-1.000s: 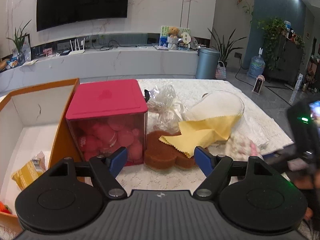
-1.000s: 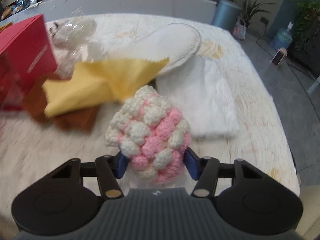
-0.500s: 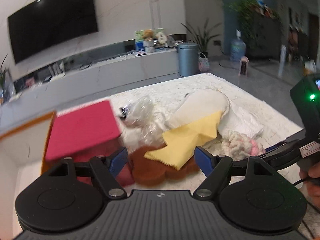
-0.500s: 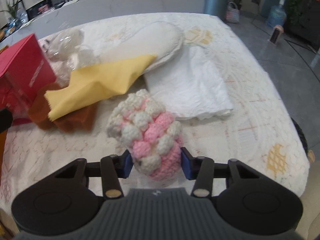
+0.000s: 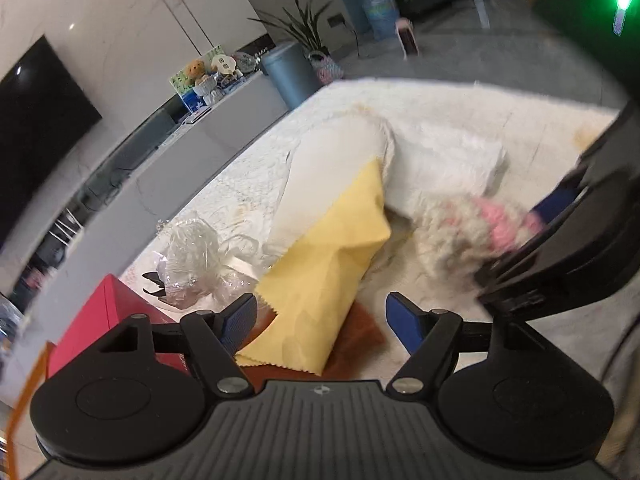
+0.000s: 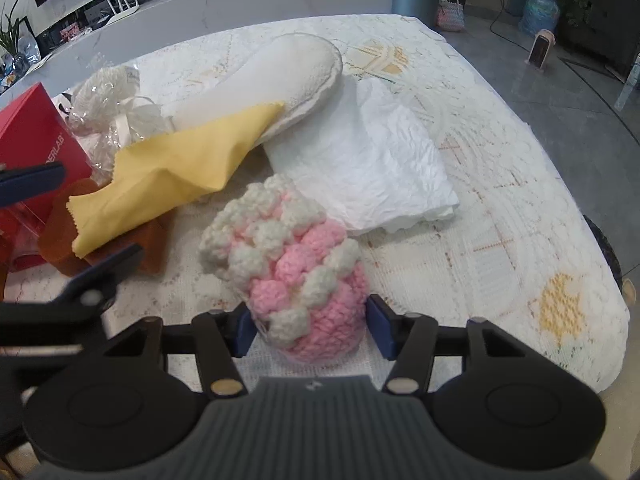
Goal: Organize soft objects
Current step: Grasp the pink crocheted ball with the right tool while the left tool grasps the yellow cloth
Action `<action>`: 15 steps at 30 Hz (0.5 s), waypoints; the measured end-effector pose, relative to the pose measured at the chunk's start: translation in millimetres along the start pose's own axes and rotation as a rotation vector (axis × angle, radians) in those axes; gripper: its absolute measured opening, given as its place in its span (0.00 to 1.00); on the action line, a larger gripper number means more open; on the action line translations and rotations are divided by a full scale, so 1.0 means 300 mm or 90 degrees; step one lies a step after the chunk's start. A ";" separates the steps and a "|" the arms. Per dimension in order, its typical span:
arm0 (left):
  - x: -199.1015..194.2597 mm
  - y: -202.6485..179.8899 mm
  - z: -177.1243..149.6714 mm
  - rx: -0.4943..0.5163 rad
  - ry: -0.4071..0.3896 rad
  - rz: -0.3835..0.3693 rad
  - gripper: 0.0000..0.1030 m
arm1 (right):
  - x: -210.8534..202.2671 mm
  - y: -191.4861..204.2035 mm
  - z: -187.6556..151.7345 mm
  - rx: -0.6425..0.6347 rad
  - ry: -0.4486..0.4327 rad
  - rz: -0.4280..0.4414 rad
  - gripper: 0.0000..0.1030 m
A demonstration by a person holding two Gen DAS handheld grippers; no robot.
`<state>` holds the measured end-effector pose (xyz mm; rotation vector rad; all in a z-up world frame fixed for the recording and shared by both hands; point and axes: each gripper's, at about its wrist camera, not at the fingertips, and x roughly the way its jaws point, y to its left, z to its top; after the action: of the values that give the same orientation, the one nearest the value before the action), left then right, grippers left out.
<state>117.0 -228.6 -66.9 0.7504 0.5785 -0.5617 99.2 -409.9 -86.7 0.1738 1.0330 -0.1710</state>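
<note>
right gripper (image 6: 307, 326) jaws opening around the pink-and-white crochet piece (image 6: 288, 256); left gripper (image 5: 320, 320) closing slightly, wide, empty.

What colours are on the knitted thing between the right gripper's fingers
The knitted piece is pink with cream-white bobbles, clearest in the right wrist view.

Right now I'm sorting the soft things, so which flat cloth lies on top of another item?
The yellow cloth. It drapes over the brown piece and the white slipper, while the white towel lies directly on the table.
</note>
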 end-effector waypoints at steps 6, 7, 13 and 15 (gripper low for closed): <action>0.069 -0.027 -0.017 0.001 0.022 0.010 0.79 | 0.001 -0.003 0.000 -0.002 0.003 -0.001 0.55; 0.078 -0.027 -0.021 -0.008 0.027 0.003 0.71 | 0.003 0.001 0.000 -0.006 0.004 -0.004 0.55; 0.054 -0.019 -0.030 -0.068 0.006 0.012 0.45 | 0.010 0.008 -0.002 -0.020 0.007 -0.010 0.55; 0.022 -0.020 -0.033 -0.067 -0.028 0.015 0.34 | 0.012 0.001 -0.001 -0.014 0.009 -0.003 0.56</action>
<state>114.9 -226.3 -80.0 0.6432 0.5529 -0.5210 100.9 -409.9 -89.9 0.1525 1.0494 -0.1627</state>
